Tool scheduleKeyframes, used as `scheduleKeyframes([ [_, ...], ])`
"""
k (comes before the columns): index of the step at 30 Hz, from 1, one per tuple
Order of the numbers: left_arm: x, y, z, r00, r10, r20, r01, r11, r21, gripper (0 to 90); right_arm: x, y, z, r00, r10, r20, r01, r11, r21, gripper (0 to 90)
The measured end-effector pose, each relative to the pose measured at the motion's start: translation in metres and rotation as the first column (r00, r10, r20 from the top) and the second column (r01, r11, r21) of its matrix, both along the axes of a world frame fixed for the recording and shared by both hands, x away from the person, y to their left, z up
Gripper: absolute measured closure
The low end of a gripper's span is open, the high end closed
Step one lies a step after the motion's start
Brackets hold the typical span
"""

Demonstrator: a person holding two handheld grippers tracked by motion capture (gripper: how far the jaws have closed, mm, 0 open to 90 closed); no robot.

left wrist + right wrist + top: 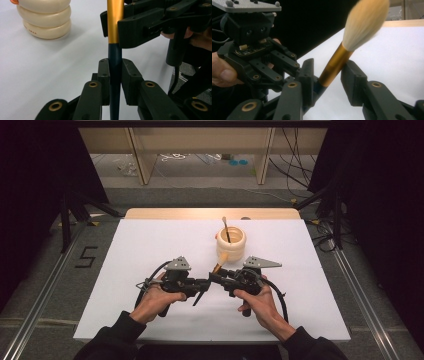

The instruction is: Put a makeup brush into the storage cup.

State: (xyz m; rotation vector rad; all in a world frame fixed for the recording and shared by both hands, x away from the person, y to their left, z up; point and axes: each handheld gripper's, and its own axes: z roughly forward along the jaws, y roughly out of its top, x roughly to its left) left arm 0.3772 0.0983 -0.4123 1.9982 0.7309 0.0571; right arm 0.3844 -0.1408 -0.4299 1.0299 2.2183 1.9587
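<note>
Left hand-held gripper point(115, 82) level, clamping brush point(115, 50), right hand-held gripper point(328, 82) opposite.

This looks like a lab or test room set up for recording handling work. A bench point(150, 250) with a plain white top stands alone on a grey floor, flanked by metal rails point(45, 285). Black curtains point(35, 165) close off both sides, with dark stand legs point(70, 215) at their foot. Loose cables point(295, 165) trail across the floor behind, near pale wooden furniture legs point(142, 160). A mark on the floor point(86, 256), probably the numeral five, sits left of the bench.
</note>
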Motion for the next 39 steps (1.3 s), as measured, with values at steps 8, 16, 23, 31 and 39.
scheduleKeyframes([
  [8, -0.001, -0.003, -0.002, 1.0, -0.006, 0.005, 0.006, 1.0, 0.004, 78.2, 0.0, 0.002, 0.0, 0.9996, 0.018, -0.02, -0.018, 0.9993, 0.032, 76.5],
  [16, -0.002, -0.004, -0.002, 0.9999, -0.011, 0.007, 0.011, 0.9999, -0.001, 77.8, -0.002, 0.003, 0.0, 0.9997, 0.022, 0.007, -0.022, 0.9993, 0.03, 78.1],
  [23, -0.007, -0.006, -0.002, 0.9972, -0.029, 0.069, 0.026, 0.9986, 0.045, 60.9, -0.001, 0.001, 0.002, 0.9996, 0.015, 0.026, -0.015, 0.9999, 0.004, 78.1],
  [31, -0.013, -0.001, -0.001, 0.9926, 0.005, 0.121, -0.013, 0.9974, 0.071, 40.5, 0.0, -0.002, 0.006, 0.9955, 0.002, 0.095, 0.002, 0.999, -0.044, 78.1],
  [39, -0.02, 0.013, -0.009, 0.9893, 0.058, 0.134, -0.069, 0.9944, 0.08, 29.5, 0.004, -0.009, 0.01, 0.9919, -0.015, 0.126, 0.027, 0.9952, -0.094, 78.1],
])
